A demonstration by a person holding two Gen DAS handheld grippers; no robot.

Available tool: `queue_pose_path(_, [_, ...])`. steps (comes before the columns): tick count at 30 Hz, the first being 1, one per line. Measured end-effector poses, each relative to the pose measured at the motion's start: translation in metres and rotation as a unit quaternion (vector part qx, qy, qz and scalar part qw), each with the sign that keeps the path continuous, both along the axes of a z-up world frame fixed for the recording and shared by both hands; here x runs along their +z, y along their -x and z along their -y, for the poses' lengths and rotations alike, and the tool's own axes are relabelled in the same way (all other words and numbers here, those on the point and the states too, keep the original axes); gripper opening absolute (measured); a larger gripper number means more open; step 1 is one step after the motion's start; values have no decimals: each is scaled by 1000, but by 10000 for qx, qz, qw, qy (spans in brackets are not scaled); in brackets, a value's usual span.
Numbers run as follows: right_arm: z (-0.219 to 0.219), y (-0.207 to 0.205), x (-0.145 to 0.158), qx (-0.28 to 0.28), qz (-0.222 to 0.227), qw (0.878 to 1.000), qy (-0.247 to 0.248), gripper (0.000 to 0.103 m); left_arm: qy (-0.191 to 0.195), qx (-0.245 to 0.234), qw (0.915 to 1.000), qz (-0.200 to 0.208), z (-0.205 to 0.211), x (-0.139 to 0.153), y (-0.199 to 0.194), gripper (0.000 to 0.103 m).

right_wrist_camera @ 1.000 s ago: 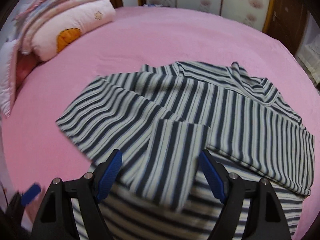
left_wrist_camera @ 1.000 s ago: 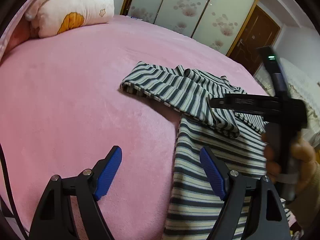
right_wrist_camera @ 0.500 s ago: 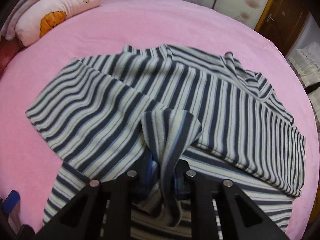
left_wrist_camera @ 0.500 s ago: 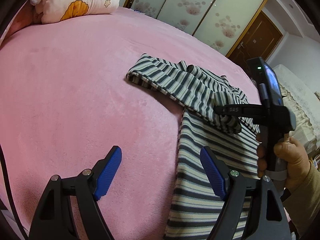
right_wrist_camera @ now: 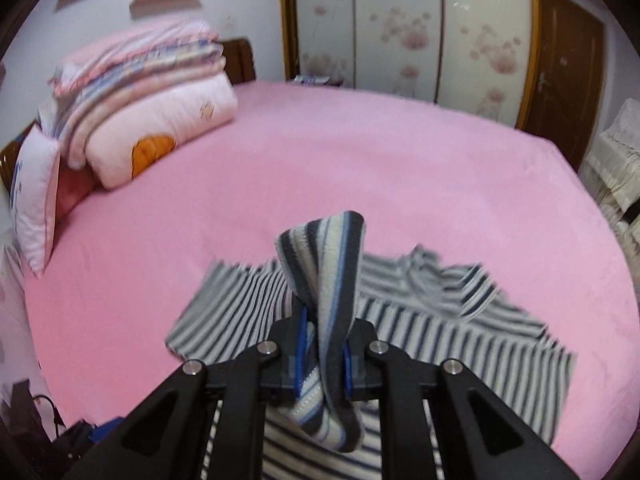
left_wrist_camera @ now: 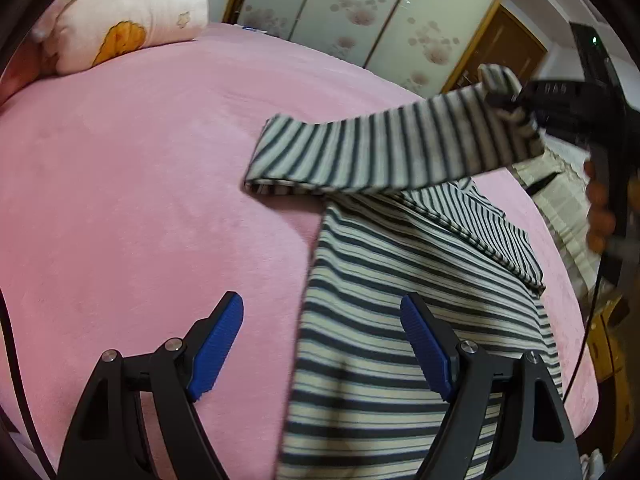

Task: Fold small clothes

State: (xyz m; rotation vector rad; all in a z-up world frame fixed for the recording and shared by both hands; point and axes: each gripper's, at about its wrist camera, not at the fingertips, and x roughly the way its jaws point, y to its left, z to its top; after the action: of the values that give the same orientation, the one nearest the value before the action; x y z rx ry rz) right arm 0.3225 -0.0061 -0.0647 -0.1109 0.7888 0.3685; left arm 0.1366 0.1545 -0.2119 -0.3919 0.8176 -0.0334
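Note:
A dark-and-cream striped shirt (left_wrist_camera: pixel 400 280) lies on the pink bed (left_wrist_camera: pixel 140 180). My right gripper (right_wrist_camera: pixel 322 356) is shut on the cuff of the striped sleeve (right_wrist_camera: pixel 324 272) and holds it lifted above the shirt body (right_wrist_camera: pixel 460 320). In the left wrist view the sleeve (left_wrist_camera: pixel 380 152) stretches taut up to the right gripper (left_wrist_camera: pixel 516 106) at the upper right. My left gripper (left_wrist_camera: pixel 322 344) is open and empty, low over the shirt's left edge.
A folded pink quilt and pillows (right_wrist_camera: pixel 140 120) are stacked at the bed's head on the left. Wardrobe doors (right_wrist_camera: pixel 400 28) and a brown door (right_wrist_camera: pixel 568 60) stand beyond the bed. A lace-covered piece of furniture (right_wrist_camera: pixel 616 168) is at the right.
My right gripper shut on the sleeve cuff and lifted it up and away, pulling the sleeve taut. My left gripper stayed open and nearly still.

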Motion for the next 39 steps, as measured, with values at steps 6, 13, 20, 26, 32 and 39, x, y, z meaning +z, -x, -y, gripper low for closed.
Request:
queue_pose_path(6, [81,-21,5,-760,45,9971,-55,13,-190,-286,9994,-14,23,3,-12,80])
queue_pose_path(13, [195,-44,-71,-2047,-917,9745,-11,44,-555,-516,9970,-124,45,-2,-41,80])
queue_pose_path(20, [259,-34,-100,-2563,-1320,9542,-796,44,-1113,-387,9925,-317,47,-7,-97,80])
queue_pose_path(26, [269,-24,-115,-2537,-1496,9500,-1034,44,-1028,-243,9916,-745,36,-24,-140,80])
queue_pose_path(32, [271,-17,-137,-2397,-1724,9490,-1107,44,-812,-175,9932,-820,29,-29,-161,51])
queue_pose_path(39, [253,-17,-144,-2241,-1670,9589,-497,15,-457,-196,9952,-838,25,-26,-165,13])
